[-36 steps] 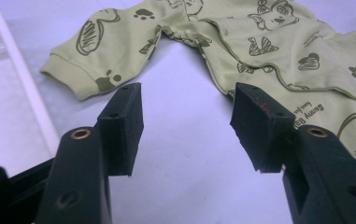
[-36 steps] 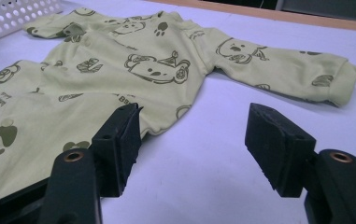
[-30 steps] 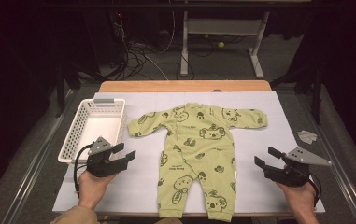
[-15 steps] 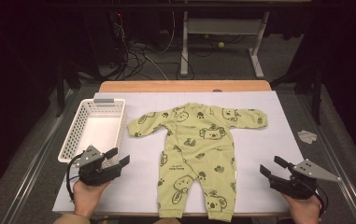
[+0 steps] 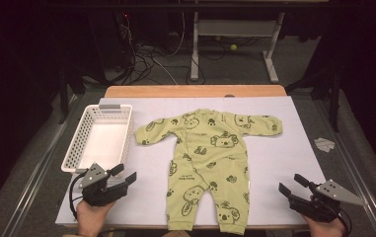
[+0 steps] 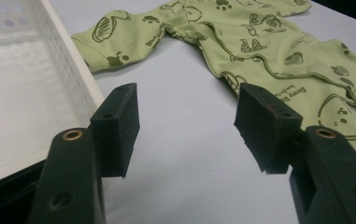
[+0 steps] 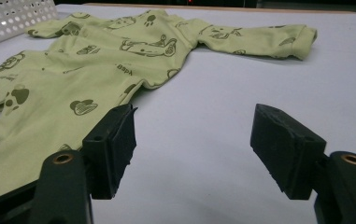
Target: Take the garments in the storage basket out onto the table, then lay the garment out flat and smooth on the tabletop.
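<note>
A light green baby romper with dark koala prints lies flat on the white table cover, sleeves spread, legs toward the front edge. My left gripper sits low at the front left, between the basket and the romper's left leg, open with nothing between its pads. In the left gripper view the romper lies ahead and to the right of the left gripper. My right gripper is at the front right, open and empty. The right gripper view shows the romper left of the right gripper.
A white perforated plastic basket stands empty at the left of the table, its wall close beside my left gripper. A crumpled bit of paper lies on the floor to the right. Cables and a desk frame are behind the table.
Both hands have drawn back toward the front edge of the table and lowered. The romper and basket have not moved.
</note>
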Available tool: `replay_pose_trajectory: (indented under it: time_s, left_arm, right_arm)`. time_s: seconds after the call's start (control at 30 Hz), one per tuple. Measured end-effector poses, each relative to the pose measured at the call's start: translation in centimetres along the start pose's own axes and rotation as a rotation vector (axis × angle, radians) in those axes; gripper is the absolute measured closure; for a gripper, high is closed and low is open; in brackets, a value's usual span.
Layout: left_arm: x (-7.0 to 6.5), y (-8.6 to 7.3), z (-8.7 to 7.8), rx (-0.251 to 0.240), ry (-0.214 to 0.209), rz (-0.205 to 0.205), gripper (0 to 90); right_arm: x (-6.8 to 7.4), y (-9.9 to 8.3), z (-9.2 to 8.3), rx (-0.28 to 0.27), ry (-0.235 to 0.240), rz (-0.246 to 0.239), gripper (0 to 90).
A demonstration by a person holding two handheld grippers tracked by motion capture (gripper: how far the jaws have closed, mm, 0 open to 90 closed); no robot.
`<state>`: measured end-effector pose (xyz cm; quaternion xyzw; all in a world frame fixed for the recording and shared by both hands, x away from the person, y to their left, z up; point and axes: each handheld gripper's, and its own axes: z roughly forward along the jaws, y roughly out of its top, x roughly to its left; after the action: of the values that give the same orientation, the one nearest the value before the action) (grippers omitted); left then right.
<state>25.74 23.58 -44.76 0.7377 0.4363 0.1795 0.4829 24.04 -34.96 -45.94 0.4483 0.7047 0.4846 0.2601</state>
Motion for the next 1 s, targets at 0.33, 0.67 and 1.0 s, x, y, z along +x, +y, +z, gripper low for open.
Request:
replay_pose_trajectory:
  time_s: [0.33, 0.67, 1.0]
  left_arm:
    - [-0.4, -0.4, -0.1, 0.013, -0.005, 0.002, 37.1]
    - [-1.5, 0.3, 0.3, 0.021, -0.034, 0.019, 37.1]
    - [-2.5, 1.8, 1.5, 0.038, -0.067, 0.033, 37.2]
  right_arm:
    - [0.2, -0.1, -0.2, -0.011, -0.01, -0.012, 32.1]
    - [0.3, 0.0, 0.0, -0.01, -0.006, -0.019, 32.5]
    - [0.5, -0.1, -0.2, -0.022, 0.0, -0.028, 32.9]
